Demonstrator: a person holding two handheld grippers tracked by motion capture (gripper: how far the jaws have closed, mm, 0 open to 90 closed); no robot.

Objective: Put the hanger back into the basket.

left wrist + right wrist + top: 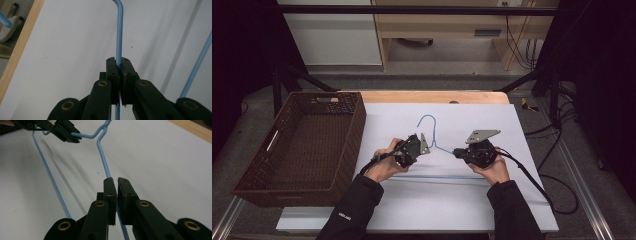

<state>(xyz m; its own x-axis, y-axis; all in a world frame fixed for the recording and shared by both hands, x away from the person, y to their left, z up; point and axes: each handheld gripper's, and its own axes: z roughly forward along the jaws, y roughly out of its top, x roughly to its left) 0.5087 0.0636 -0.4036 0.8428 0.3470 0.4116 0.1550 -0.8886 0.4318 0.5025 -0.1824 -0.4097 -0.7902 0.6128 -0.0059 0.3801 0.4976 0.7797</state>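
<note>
A blue wire hanger [437, 145] is held over the middle of the white board [412, 210] that covers the table, its hook [427, 120] pointing away from the person and its long bottom bar [432, 177] lying just in front of the two hands. The left gripper [424, 146] is clamped on the left sloping shoulder of the hanger; in the left gripper view the jaws are seen pressed together with the blue wire [119, 37] pinched between them. The right gripper [458, 152] is closed on the right shoulder in the same way, the wire [103, 157] being nipped between its jaws in the right gripper view, though a thin gap is left at their tips. Both grips can thus be judged as made, and the lifting and carrying is what appears to be left; a brown woven basket [357, 125] stands empty at the left and is probably where the hanger is meant to go. Open board is left ahead of the hook and to the right, and the path leftward is unobstructed up to the basket's near wall, over which the hanger would have to be raised. The wooden table edge [432, 96] beyond the board and the dark frame bars [532, 75] at the far corners are well apart from the hanger.
</note>
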